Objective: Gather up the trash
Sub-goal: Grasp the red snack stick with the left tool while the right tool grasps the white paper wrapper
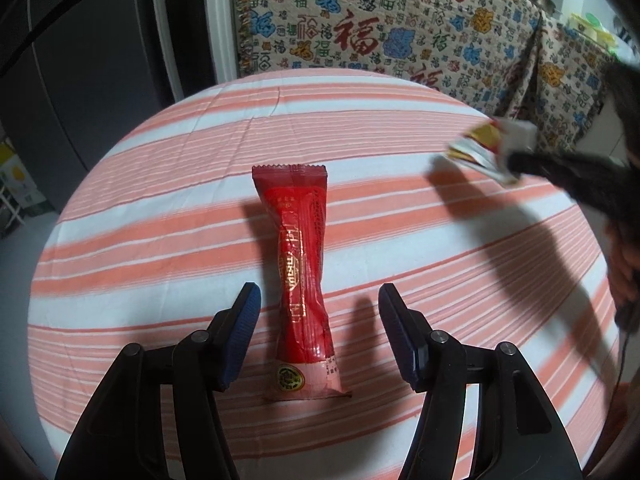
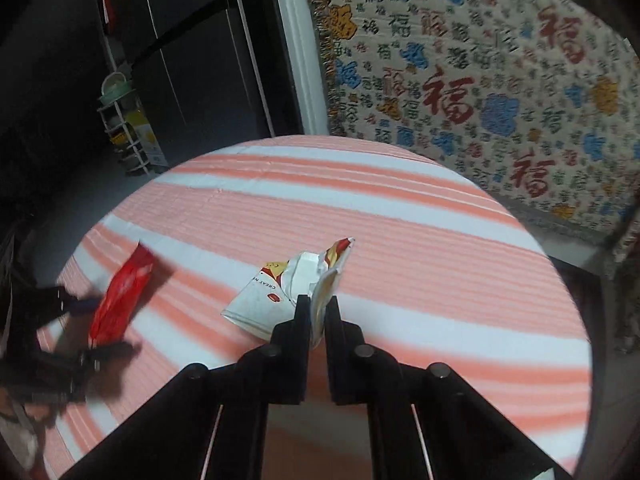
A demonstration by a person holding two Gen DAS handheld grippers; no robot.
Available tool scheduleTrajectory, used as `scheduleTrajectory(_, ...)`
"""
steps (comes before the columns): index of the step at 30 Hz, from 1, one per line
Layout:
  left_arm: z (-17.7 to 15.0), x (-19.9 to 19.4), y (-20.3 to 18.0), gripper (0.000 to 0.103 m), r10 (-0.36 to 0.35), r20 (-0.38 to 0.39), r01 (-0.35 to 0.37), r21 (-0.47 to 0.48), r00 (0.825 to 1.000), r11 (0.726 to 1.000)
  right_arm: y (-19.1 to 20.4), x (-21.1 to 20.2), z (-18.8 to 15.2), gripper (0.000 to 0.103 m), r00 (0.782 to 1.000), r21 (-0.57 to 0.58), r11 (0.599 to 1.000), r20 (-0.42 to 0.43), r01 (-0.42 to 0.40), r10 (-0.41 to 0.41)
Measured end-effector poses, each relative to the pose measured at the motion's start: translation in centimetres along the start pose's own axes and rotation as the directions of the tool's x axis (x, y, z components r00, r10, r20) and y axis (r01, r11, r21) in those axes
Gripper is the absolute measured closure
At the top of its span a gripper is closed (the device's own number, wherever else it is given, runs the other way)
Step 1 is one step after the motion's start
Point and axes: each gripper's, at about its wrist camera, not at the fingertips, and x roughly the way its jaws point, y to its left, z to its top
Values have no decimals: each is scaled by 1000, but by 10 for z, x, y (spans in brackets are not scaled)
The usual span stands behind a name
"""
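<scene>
Trash is split two ways: a red wrapper [image 1: 302, 280] is straddled on the tablecloth [image 1: 160, 208] by the spread left gripper [image 1: 318, 300]; a white wrapper [image 2: 288, 292] is pinched by the right gripper [image 2: 318, 310].

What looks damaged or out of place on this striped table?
The white, red and yellow paper wrapper is torn open and crumpled, pinched in the right hand-held gripper. The long red foil snack packet lies on the striped tablecloth, twisted at its middle, between the open left hand-held gripper fingers.
</scene>
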Motion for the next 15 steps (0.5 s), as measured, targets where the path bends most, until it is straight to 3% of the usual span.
scheduleTrajectory(7, -5, -4, 16, 43, -72, 9, 73, -91, 997, 993, 1, -82, -86, 96, 989, -11, 990, 34, 143, -143)
scheduleTrajectory(10, -6, -4, 16, 59, -78, 15, 79, -105, 997, 991, -5, -102, -114, 96, 984, 13, 985, 48, 173, -173)
scheduleTrajectory(12, -8, -2, 12, 83, -67, 13, 68, -102, 998, 992, -13, -105, -128, 96, 985, 57, 985, 37, 164, -166)
scheduleTrajectory(15, -10, -6, 4, 86, -62, 34, 65, -93, 997, 994, -22, -107, -140, 96, 987, 110, 981, 23, 158, -162)
